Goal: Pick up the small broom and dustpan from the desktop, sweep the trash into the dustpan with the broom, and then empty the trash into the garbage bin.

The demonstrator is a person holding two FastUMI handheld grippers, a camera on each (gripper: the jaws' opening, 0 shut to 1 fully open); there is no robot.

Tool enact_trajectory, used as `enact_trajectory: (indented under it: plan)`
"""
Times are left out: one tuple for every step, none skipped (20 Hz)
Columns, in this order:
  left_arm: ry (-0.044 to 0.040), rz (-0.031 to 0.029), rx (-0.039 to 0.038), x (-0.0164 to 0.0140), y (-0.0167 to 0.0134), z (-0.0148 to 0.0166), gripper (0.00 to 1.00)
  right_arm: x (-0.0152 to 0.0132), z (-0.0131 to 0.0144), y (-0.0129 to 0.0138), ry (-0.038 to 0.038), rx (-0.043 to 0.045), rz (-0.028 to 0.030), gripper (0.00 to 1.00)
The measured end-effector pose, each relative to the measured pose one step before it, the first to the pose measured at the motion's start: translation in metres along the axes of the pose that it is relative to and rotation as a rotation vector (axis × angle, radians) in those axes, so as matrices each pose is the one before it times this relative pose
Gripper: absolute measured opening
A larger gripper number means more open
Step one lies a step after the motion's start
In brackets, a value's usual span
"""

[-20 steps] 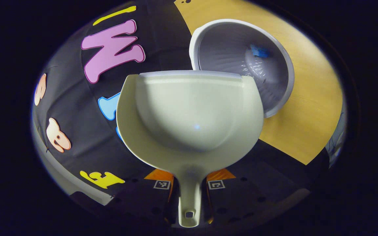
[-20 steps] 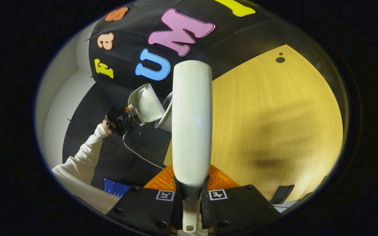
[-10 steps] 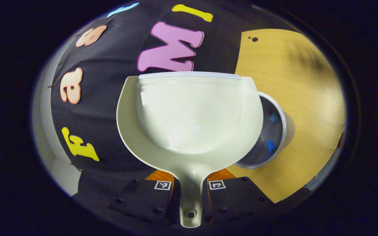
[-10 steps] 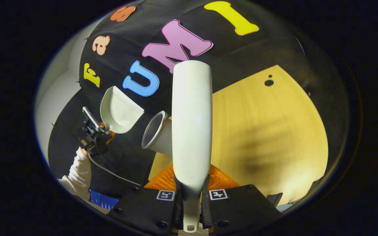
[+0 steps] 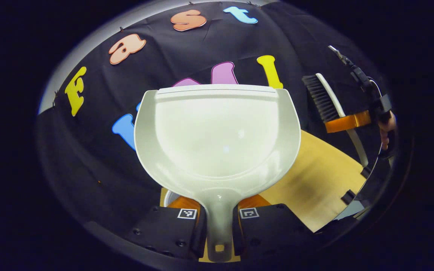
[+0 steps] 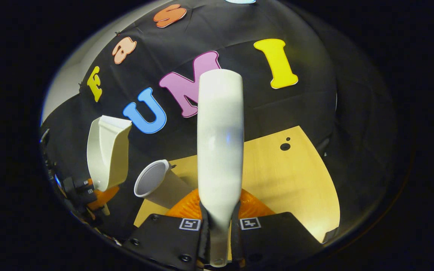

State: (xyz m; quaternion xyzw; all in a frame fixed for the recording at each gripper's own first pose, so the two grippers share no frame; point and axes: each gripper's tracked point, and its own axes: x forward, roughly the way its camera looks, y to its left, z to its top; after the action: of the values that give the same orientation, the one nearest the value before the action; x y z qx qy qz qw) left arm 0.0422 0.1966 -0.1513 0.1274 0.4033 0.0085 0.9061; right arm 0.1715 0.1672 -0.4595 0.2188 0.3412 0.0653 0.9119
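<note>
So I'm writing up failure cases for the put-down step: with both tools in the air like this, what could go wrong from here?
The garbage bin stands near the desk's edge, just beside the raised dustpan; lowering the pan carelessly could tip or nudge it off.

The left gripper holds only the dustpan's thin handle, so the wide pan might twist.

The broom, held in the right gripper, could snag the backdrop.
</note>
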Motion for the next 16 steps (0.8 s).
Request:
enact_trajectory:
  plan:
    - [0.04417, -0.04923, -0.05837, 0.00265, -0.02051, -0.01195, 0.25, 0.00283, -0.00418, -0.00491, 0.00667, -0.00791, -0.02501, 0.23]
    - [0.02780, -0.03618, -0.05739, 0.00656, -0.01375, -0.00840, 0.23, 0.00270, -0.00646, -0.00581, 0.01079, -0.00752, -0.02691, 0.23]
    - [0.03411, -0.02171, -0.04851, 0.00987, -0.01278, -0.00988, 0.25, 0.00319, -0.00793, -0.00652, 0.01735, -0.00262, -0.02496, 0.23]
    - [0.03557, -0.01985, -0.04428, 0.01193, -0.01075, -0.01161, 0.25, 0.00391, -0.00896, -0.00500, 0.02063, -0.00006, -0.01969, 0.23]
    - [0.02711, -0.02875, -0.04318, 0.01167, -0.01137, -0.01178, 0.25, 0.00659, -0.01051, -0.00567, 0.02784, 0.00016, -0.02223, 0.23]
    - [0.03272, -0.04063, -0.03920, 0.01250, -0.01328, -0.01182, 0.25, 0.00817, -0.01516, -0.00752, 0.03677, -0.00571, -0.02988, 0.23]
    - [0.04922, -0.03819, -0.00989, 0.01450, -0.01064, -0.01532, 0.25, 0.01010, -0.01820, -0.01058, 0.04991, -0.00937, -0.03456, 0.23]
    - [0.05042, -0.00746, 0.00567, 0.01786, -0.00449, -0.01430, 0.25, 0.01054, -0.01951, -0.00636, 0.05974, -0.00799, -0.02583, 0.23]
    - [0.03875, 0.01463, 0.00612, 0.01687, 0.00149, -0.01314, 0.25, 0.01521, -0.02019, -0.00594, 0.06121, -0.01729, -0.02008, 0.23]
    - [0.04732, 0.02114, 0.01062, 0.02163, 0.00326, -0.01434, 0.25, 0.01510, -0.02018, -0.00649, 0.07887, -0.01471, -0.01505, 0.24]
    - [0.05491, 0.01800, 0.00284, 0.02252, 0.00250, -0.01710, 0.25, 0.01450, -0.02026, -0.00365, 0.06699, 0.00607, 0.00049, 0.24]
    - [0.05804, 0.00336, -0.01973, 0.02045, -0.00185, -0.01560, 0.25, 0.01780, -0.01481, 0.00003, 0.04249, 0.03165, 0.01204, 0.24]
    - [0.06340, -0.01437, -0.03467, 0.01721, -0.00252, -0.01435, 0.25, 0.01276, -0.01127, -0.00086, 0.03353, 0.02566, -0.00207, 0.24]
    - [0.05702, -0.01541, -0.02995, 0.01346, -0.00070, -0.00992, 0.25, 0.01167, -0.00833, -0.00239, 0.03115, -0.00390, -0.01883, 0.24]
    - [0.04275, -0.00174, -0.01751, 0.00581, 0.00299, -0.01096, 0.25, 0.01207, -0.01328, -0.00372, 0.03239, -0.00931, -0.01875, 0.24]
    - [0.03240, 0.01511, -0.00332, 0.00211, 0.00295, -0.00352, 0.25, 0.00809, -0.01107, -0.00331, 0.03058, -0.00697, -0.01097, 0.20]
